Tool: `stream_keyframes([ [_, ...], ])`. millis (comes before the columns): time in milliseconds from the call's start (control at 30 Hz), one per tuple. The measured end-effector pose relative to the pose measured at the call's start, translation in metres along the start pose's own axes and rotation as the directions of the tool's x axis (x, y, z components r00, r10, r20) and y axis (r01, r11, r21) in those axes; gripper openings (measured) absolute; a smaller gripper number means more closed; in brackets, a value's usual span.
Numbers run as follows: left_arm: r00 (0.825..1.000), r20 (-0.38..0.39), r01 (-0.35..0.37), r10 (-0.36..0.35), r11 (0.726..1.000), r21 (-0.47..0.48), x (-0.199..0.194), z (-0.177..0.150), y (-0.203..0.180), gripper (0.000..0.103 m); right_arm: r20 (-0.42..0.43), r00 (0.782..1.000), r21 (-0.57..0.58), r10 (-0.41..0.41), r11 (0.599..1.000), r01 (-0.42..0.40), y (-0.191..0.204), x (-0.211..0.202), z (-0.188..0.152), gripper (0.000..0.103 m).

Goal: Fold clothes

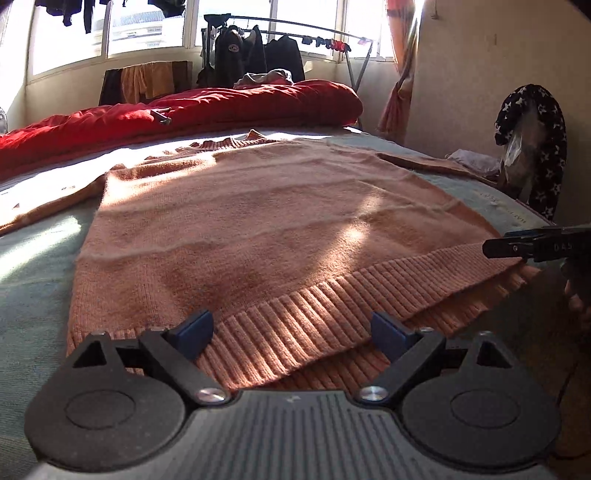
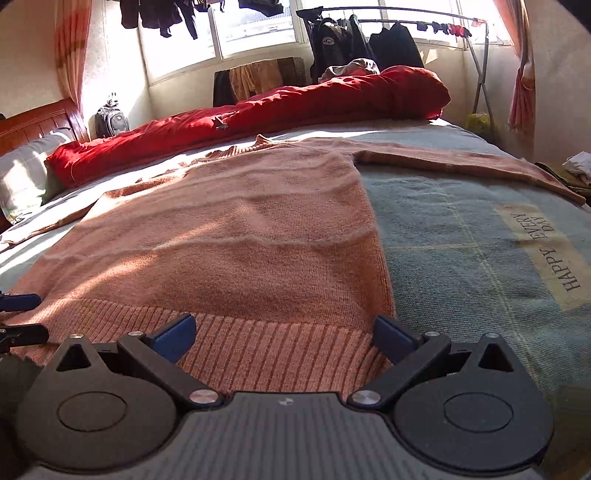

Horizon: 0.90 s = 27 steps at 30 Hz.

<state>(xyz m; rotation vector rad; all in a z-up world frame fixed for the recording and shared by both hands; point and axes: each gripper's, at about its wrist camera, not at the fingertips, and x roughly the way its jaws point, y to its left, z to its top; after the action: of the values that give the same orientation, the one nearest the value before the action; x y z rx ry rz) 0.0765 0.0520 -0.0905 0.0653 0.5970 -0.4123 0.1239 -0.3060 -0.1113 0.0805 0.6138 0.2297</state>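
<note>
Lining up both spread grippers, I'm bringing the left hand-held gripper and right hand-held gripper to the sweater hem at the bed edge. Next I'm needing to pinch both hem corners.

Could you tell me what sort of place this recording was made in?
Most likely a home bedroom: a bed with a red quilt along its far side, and a clothes rack by the sunny window.
</note>
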Motion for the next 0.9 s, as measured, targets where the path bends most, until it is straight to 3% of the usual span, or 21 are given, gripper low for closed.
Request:
stream_keyframes([
  [67, 0.999, 0.028, 0.037, -0.037, 0.999, 0.013, -0.002, 0.007, -0.005, 0.092, 0.024, 0.999, -0.01, -0.034, 0.999, 0.034, 0.006, -0.006, 0.004, 0.103],
  [167, 0.995, 0.047, 0.083, -0.084, 0.996, 0.028, 0.003, 0.013, -0.015, 0.092, 0.096, 0.995, -0.024, -0.001, 1.0, 0.003, 0.012, -0.009, 0.019, 0.103],
  [267, 0.997, -0.004, 0.074, -0.074, 0.997, 0.011, 0.016, 0.009, -0.02, 0.092, 0.082, 0.996, -0.007, 0.017, 1.0, -0.017, 0.017, 0.007, 0.029, 0.103],
  [367, 0.997, 0.008, 0.079, -0.079, 0.997, 0.016, 0.013, -0.001, -0.017, 0.093, -0.015, 1.0, 0.021, -0.014, 1.0, 0.014, 0.019, 0.03, 0.023, 0.103],
  [500, 0.993, 0.008, 0.118, -0.118, 0.993, -0.012, 0.007, 0.008, -0.004, 0.093, 0.024, 0.999, -0.025, -0.028, 0.999, 0.028, 0.022, 0.032, 0.005, 0.103],
  [600, 0.987, 0.038, 0.158, -0.157, 0.986, -0.047, 0.007, 0.03, 0.016, 0.093, 0.025, 0.999, -0.012, -0.034, 0.999, 0.034, 0.022, 0.033, 0.007, 0.103],
  [733, 0.961, 0.037, 0.277, -0.275, 0.947, -0.16, 0.021, 0.07, 0.065, 0.093, 0.028, 0.997, -0.018, -0.067, 0.998, 0.068, 0.028, 0.037, 0.008, 0.103],
  [833, 0.955, 0.012, 0.29, -0.297, 0.923, -0.254, 0.047, 0.096, 0.106, 0.093, 0.047, 0.996, -0.019, -0.079, 0.997, 0.08, 0.03, 0.038, 0.006, 0.103],
  [900, 0.967, -0.003, 0.242, -0.254, 0.926, -0.29, 0.063, 0.102, 0.122, 0.093, 0.059, 0.995, -0.015, -0.082, 0.996, 0.083, 0.03, 0.038, 0.004, 0.103],
])
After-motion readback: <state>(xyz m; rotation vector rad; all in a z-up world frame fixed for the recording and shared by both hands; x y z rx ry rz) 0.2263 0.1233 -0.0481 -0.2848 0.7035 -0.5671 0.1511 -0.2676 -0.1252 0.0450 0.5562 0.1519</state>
